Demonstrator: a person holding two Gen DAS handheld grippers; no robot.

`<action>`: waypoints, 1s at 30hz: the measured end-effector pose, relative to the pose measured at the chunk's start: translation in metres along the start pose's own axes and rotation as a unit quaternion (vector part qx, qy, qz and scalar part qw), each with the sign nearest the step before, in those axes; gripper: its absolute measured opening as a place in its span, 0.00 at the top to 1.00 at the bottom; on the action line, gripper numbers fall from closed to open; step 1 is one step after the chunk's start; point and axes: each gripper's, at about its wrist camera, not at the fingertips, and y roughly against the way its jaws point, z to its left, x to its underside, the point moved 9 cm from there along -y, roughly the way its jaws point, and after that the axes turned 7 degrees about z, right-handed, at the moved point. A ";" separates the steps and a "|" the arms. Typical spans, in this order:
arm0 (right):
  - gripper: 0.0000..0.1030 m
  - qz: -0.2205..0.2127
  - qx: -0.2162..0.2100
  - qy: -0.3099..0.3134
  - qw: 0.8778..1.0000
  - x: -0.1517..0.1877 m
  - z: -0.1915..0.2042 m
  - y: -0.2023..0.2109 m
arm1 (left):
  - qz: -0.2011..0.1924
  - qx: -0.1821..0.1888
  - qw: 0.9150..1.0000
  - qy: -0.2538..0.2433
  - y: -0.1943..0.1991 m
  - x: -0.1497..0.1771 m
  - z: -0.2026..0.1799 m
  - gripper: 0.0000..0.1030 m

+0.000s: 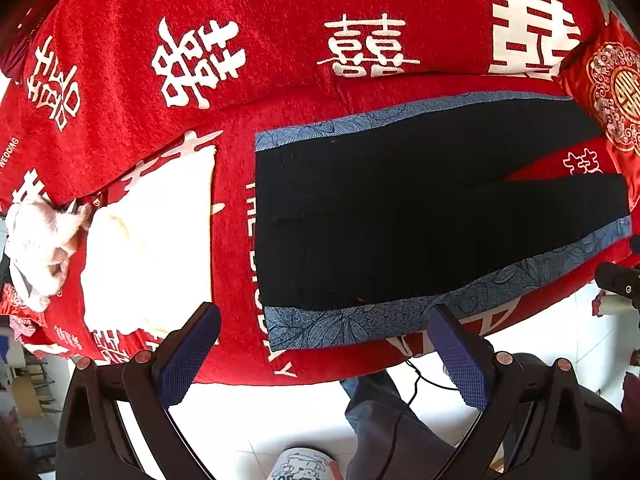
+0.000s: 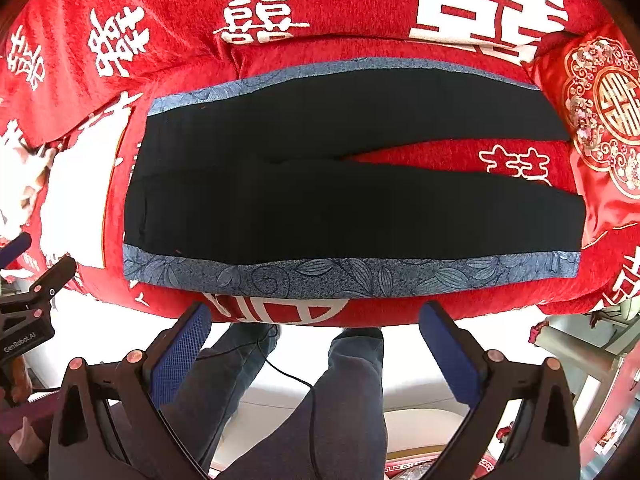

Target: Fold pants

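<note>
The left gripper (image 1: 326, 342) is hanging with its blue-padded fingers (image 1: 192, 354) spread wide and gripping nothing, just short of the near edge of the pants (image 1: 400, 216). The right gripper (image 2: 316, 338) is likewise standing released and empty, its pads (image 2: 452, 354) hovering off the same near edge, over the front of the sofa seat.

The pants are lying spread flat on a sofa covered in a red throw (image 2: 328, 0) printed with white characters. They are black with a blue leaf-patterned stripe (image 2: 340, 276) running down each outer side. The waistband is pointing left, the two legs are parting toward the right, and a wedge of red throw is showing between them.

Beyond the leg ends of the pants, a red cushion with gold embroidery (image 2: 604, 116) is leaning at the sofa's end, touching or nearly touching the cuffs. Past the waistband, a large white patch (image 1: 160, 240) is glaring too brightly to identify; it may be a folded cloth. Beyond it, something pale and fluffy (image 1: 40, 244) is sitting at the sofa's far end.

Below the pants' near edge, the person's legs in blue jeans (image 2: 344, 384) are standing on a pale floor, with a thin black cable (image 2: 288, 374) crossing them.
</note>
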 end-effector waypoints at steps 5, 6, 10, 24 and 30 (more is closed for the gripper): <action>0.00 0.000 -0.002 0.000 1.000 -0.003 -0.001 -0.001 | 0.001 -0.002 1.000 0.001 0.000 -0.004 0.003 0.00; 0.00 0.000 -0.003 0.000 1.000 -0.003 -0.001 -0.001 | 0.001 -0.002 1.000 0.001 0.000 -0.004 0.003 0.00; 0.00 0.000 -0.003 0.003 1.000 -0.004 -0.002 -0.002 | 0.002 -0.003 1.000 0.005 -0.001 -0.005 0.004 0.00; 0.00 -0.004 -0.002 0.010 1.000 -0.010 -0.001 -0.002 | 0.006 -0.011 1.000 0.008 -0.004 -0.006 0.000 0.00; 0.00 -0.004 -0.004 0.009 1.000 -0.012 -0.002 -0.002 | 0.011 -0.015 1.000 0.007 -0.006 -0.005 -0.002 0.00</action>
